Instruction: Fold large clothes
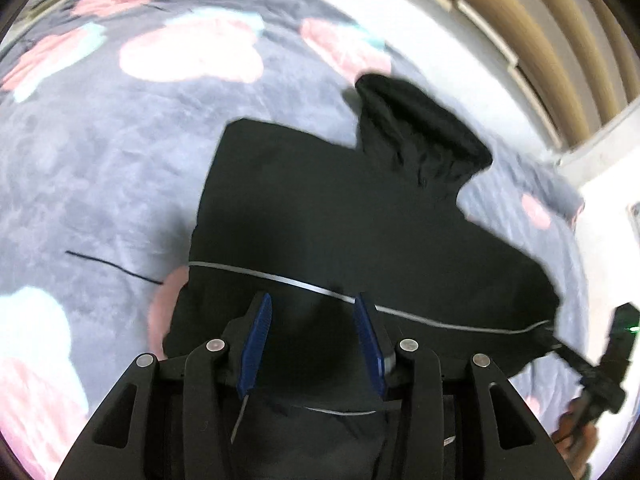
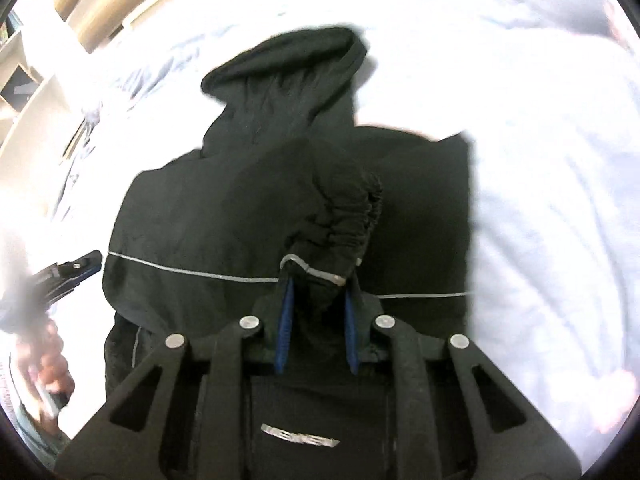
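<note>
A black hooded jacket point(image 1: 340, 208) with thin grey piping lies spread on a bed, its hood point(image 1: 412, 128) at the far end. My left gripper point(image 1: 313, 300) hovers over the jacket's near part. Its blue pads stand apart, and I see only cloth lying below them. In the right wrist view the same jacket point(image 2: 200, 208) fills the middle, hood point(image 2: 288, 68) at the top. My right gripper point(image 2: 318, 286) is shut on a gathered elastic sleeve cuff point(image 2: 348, 216), lifted above the jacket's body. The left gripper point(image 2: 80, 266) shows at the jacket's left edge, and the right gripper point(image 1: 618, 340) at its right edge.
The bed carries a grey blanket with pink flowers point(image 1: 100, 160), washed out to pale in the right wrist view point(image 2: 540, 160). Beige wooden slats point(image 1: 540, 20) run behind the bed. A shelf unit point(image 2: 20, 80) stands at the far left. A person's hand point(image 2: 44, 364) holds the left gripper.
</note>
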A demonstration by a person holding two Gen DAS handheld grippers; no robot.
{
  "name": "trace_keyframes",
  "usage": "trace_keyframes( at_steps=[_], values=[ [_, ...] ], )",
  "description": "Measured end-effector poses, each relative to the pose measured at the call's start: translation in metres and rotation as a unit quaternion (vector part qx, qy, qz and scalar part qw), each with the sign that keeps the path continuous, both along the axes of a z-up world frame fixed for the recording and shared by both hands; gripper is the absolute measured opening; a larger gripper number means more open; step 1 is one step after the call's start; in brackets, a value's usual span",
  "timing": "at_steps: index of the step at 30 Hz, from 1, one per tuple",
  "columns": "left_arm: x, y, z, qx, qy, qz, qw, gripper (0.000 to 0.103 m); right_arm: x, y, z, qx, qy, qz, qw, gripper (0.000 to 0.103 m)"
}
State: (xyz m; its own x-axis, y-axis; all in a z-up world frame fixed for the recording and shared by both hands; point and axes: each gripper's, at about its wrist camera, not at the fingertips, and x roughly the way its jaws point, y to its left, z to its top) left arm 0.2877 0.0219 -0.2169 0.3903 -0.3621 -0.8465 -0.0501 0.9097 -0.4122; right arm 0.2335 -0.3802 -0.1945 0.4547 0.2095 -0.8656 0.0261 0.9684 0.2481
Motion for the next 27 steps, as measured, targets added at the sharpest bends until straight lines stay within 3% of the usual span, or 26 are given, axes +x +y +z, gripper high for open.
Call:
trace_keyframes(
  at_steps=[4,7,12,16,18,23,27],
  values=[
    [0.008,-0.025,-0.042,0.014,0.039,-0.030,0.9987,0.044,0.002,-0.024,-0.038,-0.031,0.040,-0.029,0.998,0.023],
    [0.008,-0.037,-0.066,0.032,0.050,-0.025,0.9979,0.044,0.004,-0.040,-0.092,-0.030,0.090,-0.046,0.994,0.029],
    [0.023,-0.041,-0.076,0.055,0.060,-0.027,0.9963,0.044,0.011,-0.034,-0.129,-0.044,0.103,-0.048,0.993,0.036],
    [0.021,-0.040,-0.062,0.065,0.051,-0.048,0.9954,0.045,0.011,-0.035,-0.117,-0.047,0.116,-0.038,0.991,0.038],
    [0.015,-0.038,-0.045,0.063,0.035,-0.054,0.9959,0.045,0.004,-0.037,-0.091,-0.049,0.106,-0.034,0.993,0.042],
    [0.004,-0.022,0.009,0.040,-0.028,-0.048,0.9976,0.045,-0.007,-0.028,-0.018,-0.051,0.021,-0.022,0.998,0.058],
    [0.014,-0.023,0.010,0.068,-0.035,-0.047,0.9960,0.045,0.014,-0.010,-0.030,-0.048,0.027,-0.004,0.998,0.058]
  ],
)
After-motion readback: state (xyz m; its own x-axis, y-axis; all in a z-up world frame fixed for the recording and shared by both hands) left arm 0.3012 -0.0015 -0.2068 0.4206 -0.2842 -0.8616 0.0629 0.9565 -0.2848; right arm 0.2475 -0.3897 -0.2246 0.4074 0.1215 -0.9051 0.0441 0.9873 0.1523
